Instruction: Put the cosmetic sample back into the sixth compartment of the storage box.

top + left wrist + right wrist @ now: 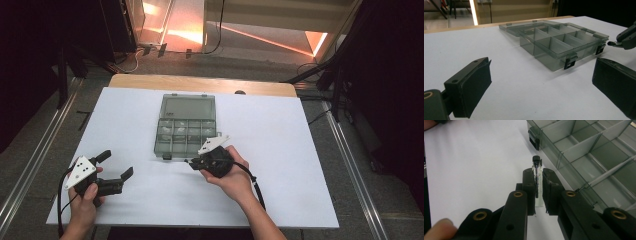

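Vial [537, 182], small, clear, black-capped, pinched between pads of right gripper [538, 192], just beside front wall of open compartment box [584, 152]. Carrying step, likely; next calls for lifting over wall into a cell. Left gripper [112, 172] spread, idle. White table [280, 165]; dark room beyond.

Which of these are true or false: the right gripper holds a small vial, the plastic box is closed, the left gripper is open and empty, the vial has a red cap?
1. The right gripper holds a small vial: true.
2. The plastic box is closed: false, its lid lies open behind it.
3. The left gripper is open and empty: true.
4. The vial has a red cap: false, the cap is black.
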### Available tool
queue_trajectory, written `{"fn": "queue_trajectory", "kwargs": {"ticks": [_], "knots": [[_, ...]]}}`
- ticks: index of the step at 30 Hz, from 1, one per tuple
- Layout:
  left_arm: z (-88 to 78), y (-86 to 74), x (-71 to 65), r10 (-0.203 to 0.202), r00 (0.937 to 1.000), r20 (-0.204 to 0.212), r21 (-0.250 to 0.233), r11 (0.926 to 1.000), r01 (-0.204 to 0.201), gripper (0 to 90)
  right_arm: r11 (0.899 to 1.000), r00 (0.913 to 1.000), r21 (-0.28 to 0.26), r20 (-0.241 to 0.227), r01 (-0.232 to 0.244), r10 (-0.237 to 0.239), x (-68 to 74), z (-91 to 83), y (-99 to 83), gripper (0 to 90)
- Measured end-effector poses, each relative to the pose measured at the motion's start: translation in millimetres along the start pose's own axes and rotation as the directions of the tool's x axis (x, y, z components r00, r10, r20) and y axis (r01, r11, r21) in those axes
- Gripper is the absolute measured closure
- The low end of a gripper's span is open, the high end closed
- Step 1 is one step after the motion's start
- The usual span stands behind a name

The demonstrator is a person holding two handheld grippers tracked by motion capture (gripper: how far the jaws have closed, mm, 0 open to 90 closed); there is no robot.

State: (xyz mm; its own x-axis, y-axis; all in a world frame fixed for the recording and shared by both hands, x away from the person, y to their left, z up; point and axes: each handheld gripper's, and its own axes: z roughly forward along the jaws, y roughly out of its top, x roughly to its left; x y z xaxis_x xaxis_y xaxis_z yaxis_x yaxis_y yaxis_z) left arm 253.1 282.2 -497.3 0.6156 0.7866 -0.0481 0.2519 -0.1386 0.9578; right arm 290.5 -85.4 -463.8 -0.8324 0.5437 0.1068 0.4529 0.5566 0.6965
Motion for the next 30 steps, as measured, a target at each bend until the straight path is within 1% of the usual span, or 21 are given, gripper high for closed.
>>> {"fn": "queue_trajectory", "kwargs": {"ticks": [20, 24, 30], "knots": [[-0.2, 0.1, -0.8, 0.010, 0.9999, 0.009, 0.000, 0.9999, -0.010, 1.5, 1.000, 1.0000, -0.017, 0.003, -0.004, 0.004, -2.4, 0.7, 14.6, 82.8], [-0.4, 0.1, -0.7, 0.011, 0.9999, 0.011, -0.001, 0.9999, -0.011, 1.5, 1.000, 0.9999, -0.023, 0.005, -0.015, 0.016, -3.3, 0.0, 17.9, 82.8], [-0.7, 0.2, -0.6, 0.012, 0.9998, 0.013, -0.002, 0.9999, -0.012, 1.5, 1.000, 0.9999, -0.024, 0.005, -0.016, 0.016, -4.4, -0.3, 22.4, 82.8]]}}
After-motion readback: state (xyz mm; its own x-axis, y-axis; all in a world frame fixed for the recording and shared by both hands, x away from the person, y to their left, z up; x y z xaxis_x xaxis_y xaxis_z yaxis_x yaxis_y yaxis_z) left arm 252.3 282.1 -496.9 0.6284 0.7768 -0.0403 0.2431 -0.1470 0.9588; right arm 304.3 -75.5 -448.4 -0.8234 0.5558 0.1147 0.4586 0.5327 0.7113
